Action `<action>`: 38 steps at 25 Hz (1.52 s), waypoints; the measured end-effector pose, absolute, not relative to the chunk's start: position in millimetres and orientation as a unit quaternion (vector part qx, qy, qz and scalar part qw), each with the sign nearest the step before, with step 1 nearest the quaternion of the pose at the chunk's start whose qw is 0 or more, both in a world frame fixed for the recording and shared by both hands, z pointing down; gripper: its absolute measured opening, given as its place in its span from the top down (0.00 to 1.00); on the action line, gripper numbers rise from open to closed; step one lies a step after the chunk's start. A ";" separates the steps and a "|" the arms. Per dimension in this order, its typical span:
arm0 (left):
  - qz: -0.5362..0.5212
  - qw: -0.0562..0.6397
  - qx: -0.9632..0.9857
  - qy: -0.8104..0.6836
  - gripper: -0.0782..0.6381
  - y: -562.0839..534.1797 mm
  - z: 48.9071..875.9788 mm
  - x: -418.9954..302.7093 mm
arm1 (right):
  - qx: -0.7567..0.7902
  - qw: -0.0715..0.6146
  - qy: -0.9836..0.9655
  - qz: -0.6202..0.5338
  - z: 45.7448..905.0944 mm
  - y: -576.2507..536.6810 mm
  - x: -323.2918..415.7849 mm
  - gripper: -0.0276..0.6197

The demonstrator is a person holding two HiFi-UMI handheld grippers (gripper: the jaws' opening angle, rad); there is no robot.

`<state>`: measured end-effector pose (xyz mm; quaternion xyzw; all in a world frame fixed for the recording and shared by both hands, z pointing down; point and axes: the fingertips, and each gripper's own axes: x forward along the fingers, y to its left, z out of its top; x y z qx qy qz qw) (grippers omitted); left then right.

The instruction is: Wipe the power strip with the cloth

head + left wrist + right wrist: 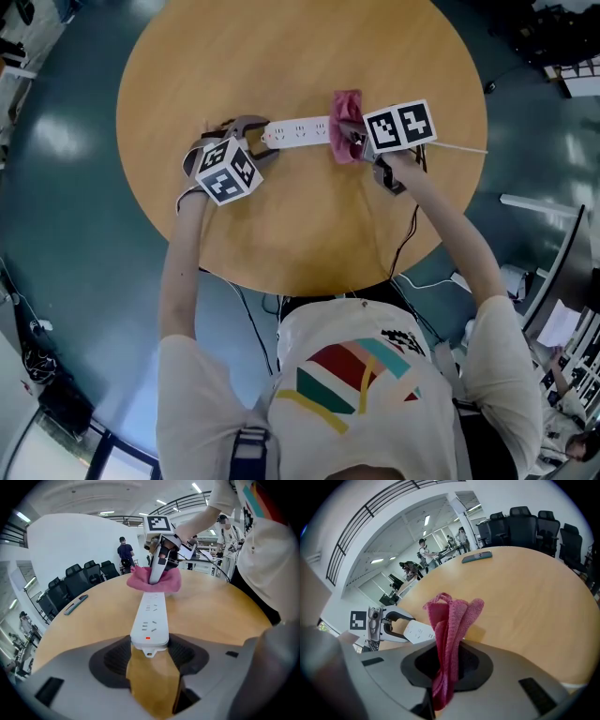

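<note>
A white power strip (296,132) lies across the round wooden table (281,225). My left gripper (261,142) is shut on its left end, and in the left gripper view the strip (150,616) runs away from the jaws (150,651). A pink cloth (346,114) is draped over the strip's right end. My right gripper (352,141) is shut on this cloth and presses it (154,581) down on the strip. In the right gripper view the cloth (449,620) stands folded between the jaws (443,667), with the strip (417,632) partly hidden behind it.
A dark flat device (75,604) lies on the far part of the table (477,557). The strip's white cord (459,147) trails off the right edge, and a black cable (405,242) hangs by the near edge. Office chairs (534,522) stand beyond the table.
</note>
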<state>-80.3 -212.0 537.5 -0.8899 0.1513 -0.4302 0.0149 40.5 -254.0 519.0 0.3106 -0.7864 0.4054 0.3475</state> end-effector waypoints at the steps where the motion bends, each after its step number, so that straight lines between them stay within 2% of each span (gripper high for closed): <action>1: -0.430 0.015 -0.890 0.151 0.49 -211.6 536.8 -80.8 | 0.315 0.345 -0.785 0.407 518.4 -253.8 45.5 0.90; 9: -0.433 0.016 -0.888 0.152 0.49 -210.3 537.9 -81.4 | 0.345 0.318 -0.778 0.418 522.1 -254.8 69.0 0.90; 16: -0.415 0.007 -0.893 0.174 0.49 -202.6 525.3 -81.2 | 0.348 0.329 -0.783 0.397 518.0 -256.1 67.1 0.90; 22: -0.423 0.027 -0.883 0.202 0.49 -199.1 523.0 -96.2 | 0.355 0.294 -0.780 0.423 523.6 -253.3 71.4 0.90; 27: -0.376 -0.019 -0.892 0.251 0.49 -205.9 500.0 -117.2 | 0.361 0.279 -0.781 0.427 520.7 -253.3 76.7 0.90; 32: -0.350 -0.064 -0.893 0.275 0.50 -213.9 491.4 -103.3 | 0.363 0.263 -0.784 0.429 523.2 -254.8 74.4 0.90; 34: -0.336 -0.078 -0.894 0.288 0.61 -219.9 488.8 -95.3 | 0.365 0.256 -0.784 0.431 523.0 -254.7 74.9 0.90; 36: -0.343 -0.067 -0.886 0.305 0.82 -225.2 490.4 -94.2 | 0.369 0.251 -0.786 0.429 521.6 -253.8 73.5 0.90; 38: -0.358 -0.061 -0.881 0.302 0.84 -224.6 497.3 -92.0 | 0.374 0.247 -0.786 0.426 521.2 -253.1 72.4 0.90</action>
